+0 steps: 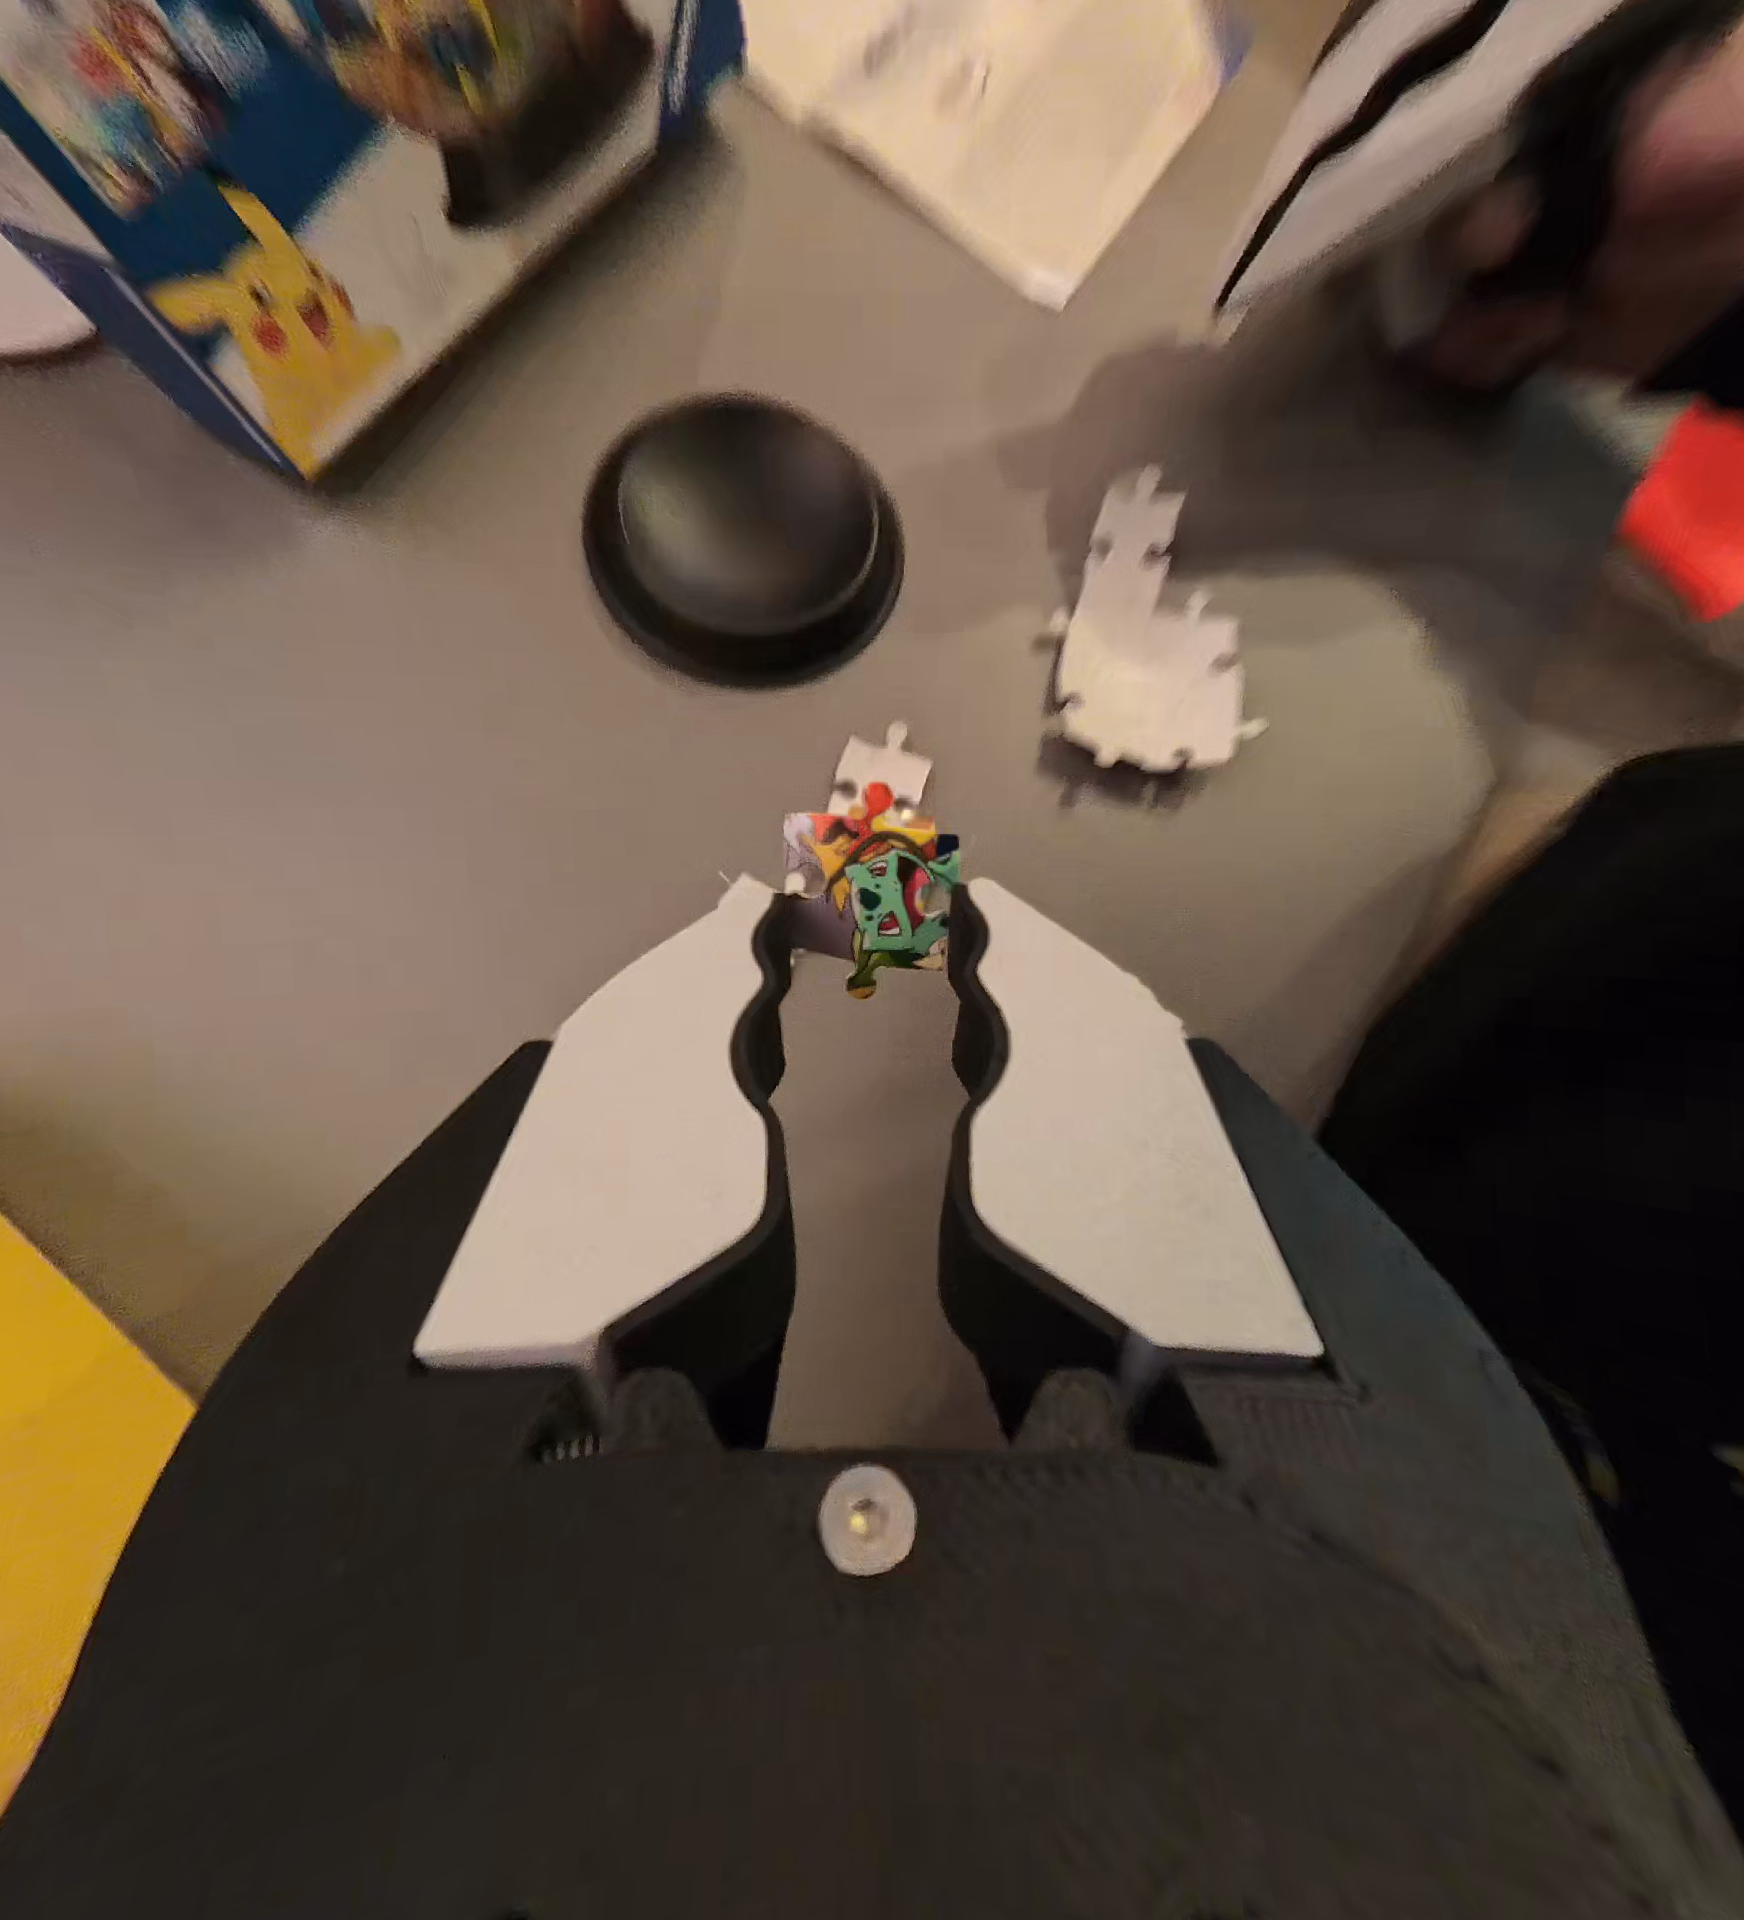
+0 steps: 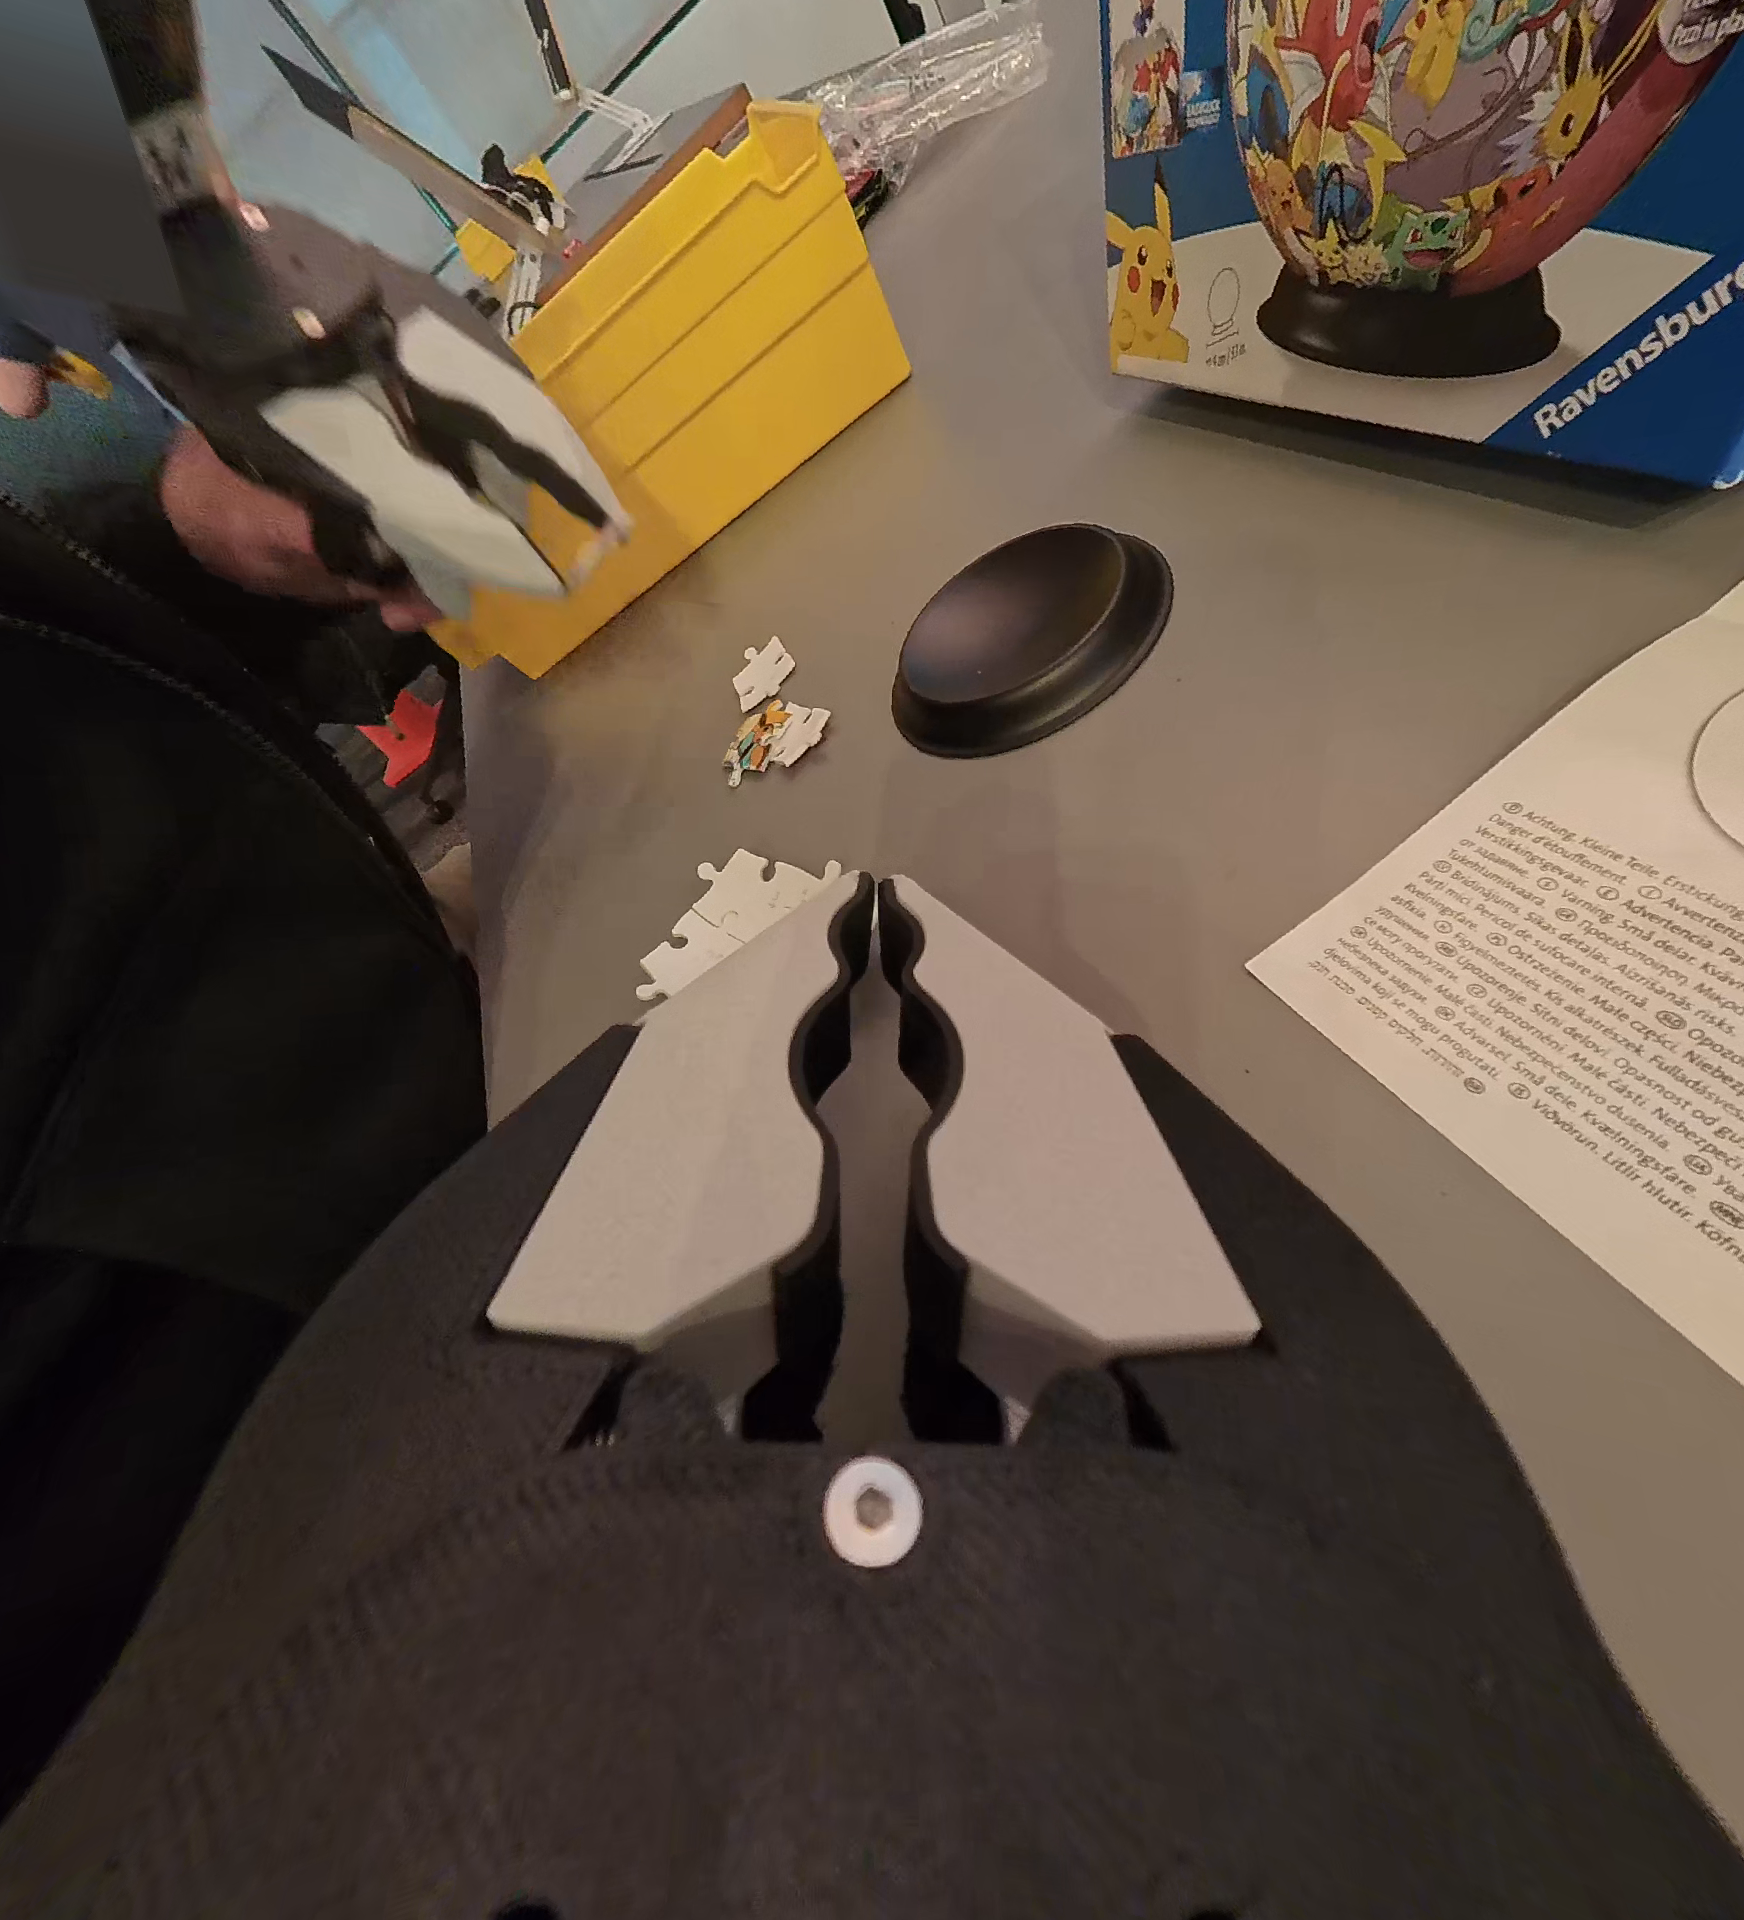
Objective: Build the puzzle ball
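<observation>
My left gripper (image 1: 863, 914) is open and hovers above the grey table (image 1: 328, 831). Between its fingertips I see a small group of loose puzzle pieces (image 1: 873, 883) lying on the table, some printed side up and one white side up. In the right wrist view it (image 2: 577, 520) is raised well clear of those pieces (image 2: 774, 717). My right gripper (image 2: 876, 896) is shut, and I cannot tell whether the thin pale line between its pads is a piece. A joined white patch of pieces (image 2: 733, 914) lies just left of its tip and also shows in the left wrist view (image 1: 1148, 665). The black round stand (image 2: 1034, 634) sits behind.
The puzzle box (image 2: 1470, 260) stands at the back right. A printed instruction sheet (image 2: 1574, 935) lies on the right. A yellow bin (image 2: 722, 343) stands at the back left. A person's dark clothing (image 2: 172, 935) fills the left side at the table edge. One gripper's finger ends stand about 20 cm off the other's.
</observation>
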Demonstrator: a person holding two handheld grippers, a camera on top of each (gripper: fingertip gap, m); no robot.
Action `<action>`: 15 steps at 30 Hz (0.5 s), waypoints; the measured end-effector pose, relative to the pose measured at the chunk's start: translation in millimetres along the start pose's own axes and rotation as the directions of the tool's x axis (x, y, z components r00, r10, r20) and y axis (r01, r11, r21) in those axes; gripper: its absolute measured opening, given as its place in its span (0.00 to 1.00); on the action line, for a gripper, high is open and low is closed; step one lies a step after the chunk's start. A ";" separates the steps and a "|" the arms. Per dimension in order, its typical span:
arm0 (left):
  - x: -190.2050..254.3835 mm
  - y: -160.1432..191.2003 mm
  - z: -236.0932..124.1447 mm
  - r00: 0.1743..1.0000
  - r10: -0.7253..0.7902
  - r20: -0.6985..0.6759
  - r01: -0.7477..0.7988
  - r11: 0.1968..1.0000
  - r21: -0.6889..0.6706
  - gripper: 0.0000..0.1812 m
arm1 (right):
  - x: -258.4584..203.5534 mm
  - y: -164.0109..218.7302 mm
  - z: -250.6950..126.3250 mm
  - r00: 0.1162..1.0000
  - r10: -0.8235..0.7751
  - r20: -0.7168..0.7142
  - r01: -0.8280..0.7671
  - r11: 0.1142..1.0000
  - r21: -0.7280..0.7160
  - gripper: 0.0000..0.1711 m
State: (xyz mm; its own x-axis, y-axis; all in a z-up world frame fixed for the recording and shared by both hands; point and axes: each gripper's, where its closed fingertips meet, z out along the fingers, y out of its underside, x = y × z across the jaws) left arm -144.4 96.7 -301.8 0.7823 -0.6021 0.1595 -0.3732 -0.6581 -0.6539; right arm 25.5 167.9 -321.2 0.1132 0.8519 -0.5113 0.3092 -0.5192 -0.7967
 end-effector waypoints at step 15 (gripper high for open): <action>-4.5 46.5 43.5 0.987 0.081 0.141 -0.059 0.986 -0.155 0.21 | -0.9 -0.1 -0.4 1.000 -0.004 0.002 0.004 1.000 0.003 0.00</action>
State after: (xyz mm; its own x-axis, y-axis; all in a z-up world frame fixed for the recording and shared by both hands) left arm -143.6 88.5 -365.1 0.8120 -0.5836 0.0004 -0.4911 -0.6837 -0.5398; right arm 25.7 167.1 -320.5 0.1100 0.8537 -0.5090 0.3066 -0.5163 -0.7996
